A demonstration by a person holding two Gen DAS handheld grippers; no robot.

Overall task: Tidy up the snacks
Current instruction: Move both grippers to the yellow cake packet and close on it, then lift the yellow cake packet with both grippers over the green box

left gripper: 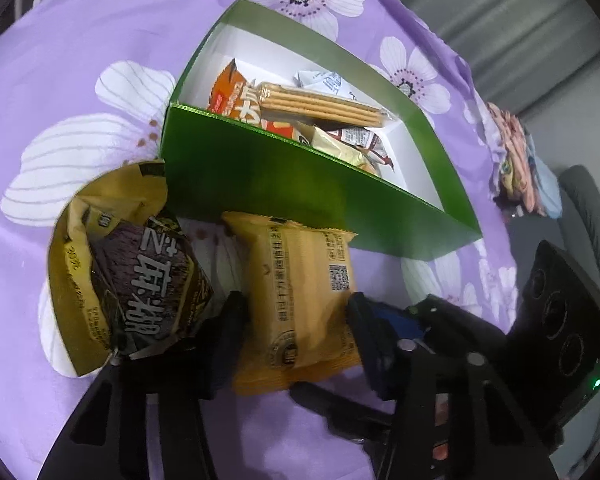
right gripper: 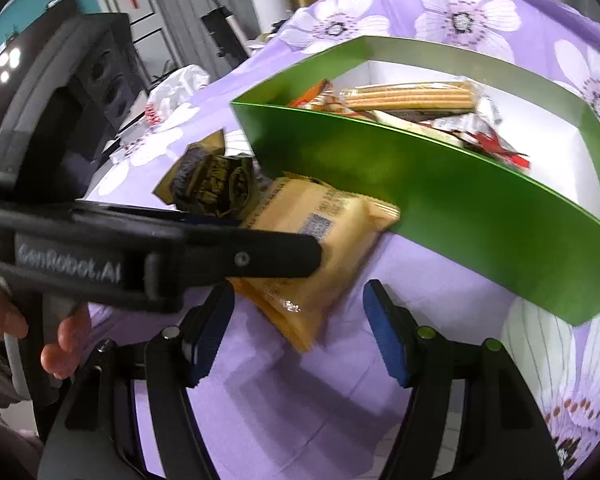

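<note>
While a purple flowered cloth (left gripper: pixel 80 60) spreads under everything, the biggest thing on it is a green box (left gripper: pixel 260 176) with a white inside, lying toward one o'clock in the left wrist view and toward two o'clock in the right wrist view. Inside the box lie several snacks: a long packet of biscuits (left gripper: pixel 320 102) across the top of the pile, an orange packet (left gripper: pixel 230 92) under it at its nine o'clock, and smaller wrappers toward four o'clock that are too jumbled to tell apart.

Next in size, a crumpled yellow and dark bag (left gripper: pixel 128 272) lies on the cloth outside the box, at nine o'clock in the left wrist view, just beside the box's near corner. At its three o'clock lies a tan snack packet (left gripper: pixel 300 300), its far end near the box's green wall.

Around that tan packet sits the left hand-held gripper (left gripper: pixel 296 312), its two jaws against the packet's long edges, pinching it. In the right wrist view the same left tool crosses from nine o'clock, with fingers (right gripper: pixel 66 336) of a hand on its handle at eight o'clock.

Lower, at six o'clock, the right hand-held gripper (right gripper: pixel 298 328) stands spread with nothing between its blue pads (right gripper: pixel 384 336), the packet's near corner just beyond it.
</note>
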